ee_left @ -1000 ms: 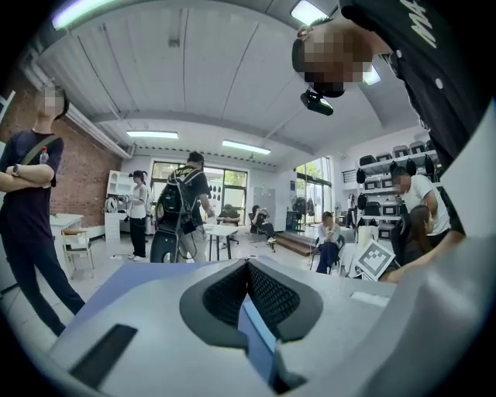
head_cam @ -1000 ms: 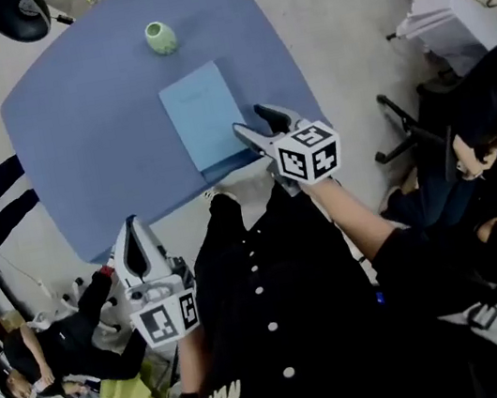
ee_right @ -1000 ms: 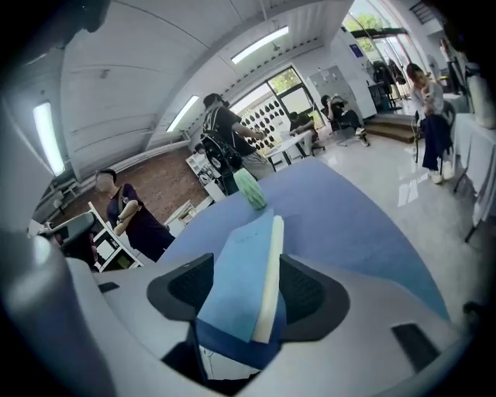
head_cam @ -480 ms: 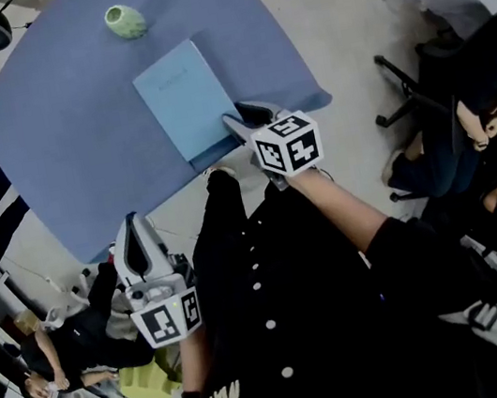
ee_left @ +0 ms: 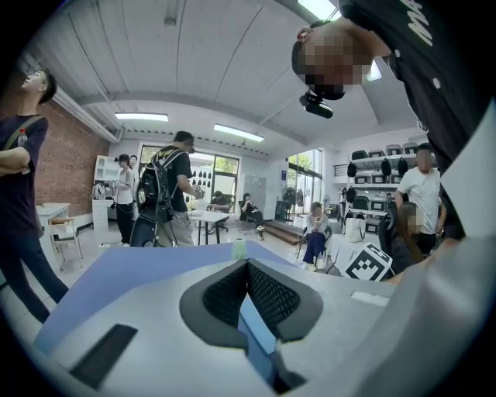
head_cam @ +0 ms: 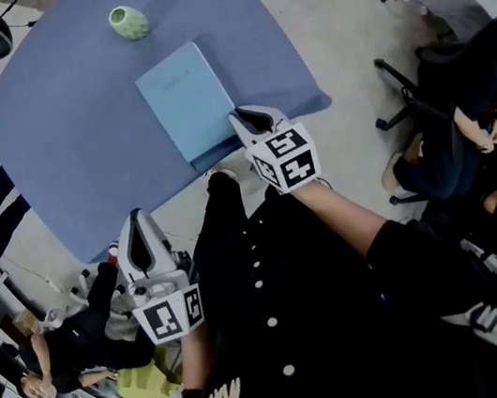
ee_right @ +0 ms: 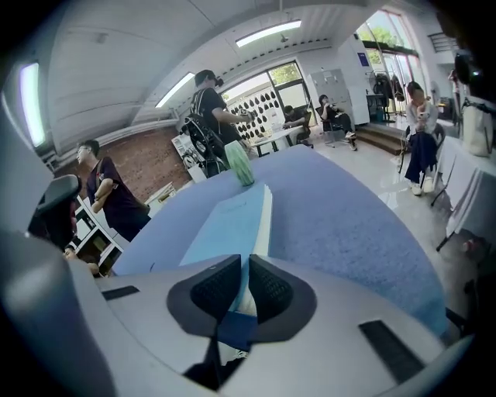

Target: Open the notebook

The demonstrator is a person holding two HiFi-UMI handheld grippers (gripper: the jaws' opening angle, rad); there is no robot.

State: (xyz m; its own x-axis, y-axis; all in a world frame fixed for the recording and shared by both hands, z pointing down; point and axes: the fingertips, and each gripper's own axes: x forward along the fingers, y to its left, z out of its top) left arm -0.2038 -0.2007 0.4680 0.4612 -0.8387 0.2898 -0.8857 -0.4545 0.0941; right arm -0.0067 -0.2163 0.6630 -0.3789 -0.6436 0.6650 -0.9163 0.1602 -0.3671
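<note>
A light blue notebook (head_cam: 182,100) lies closed on the blue table (head_cam: 65,130), with its near end at the table's front edge. My right gripper (head_cam: 249,119) is at the notebook's near right corner. In the right gripper view the jaws are closing, and the narrow gap at the right gripper (ee_right: 243,281) is filled by the edge of the notebook (ee_right: 232,213). My left gripper (head_cam: 135,221) hangs below the table's front edge, off to the left, away from the notebook. The pads of the left gripper (ee_left: 248,267) meet with nothing between them.
A small green vase (head_cam: 129,21) stands on the table beyond the notebook's far end. Several people stand or sit around the room, some close to the table's left side. A chair (head_cam: 401,90) is on the floor to the right.
The right gripper's jaws have gone from wide apart to nearly together at the notebook's near right corner, and it sank a little. The left gripper dropped slightly.
</note>
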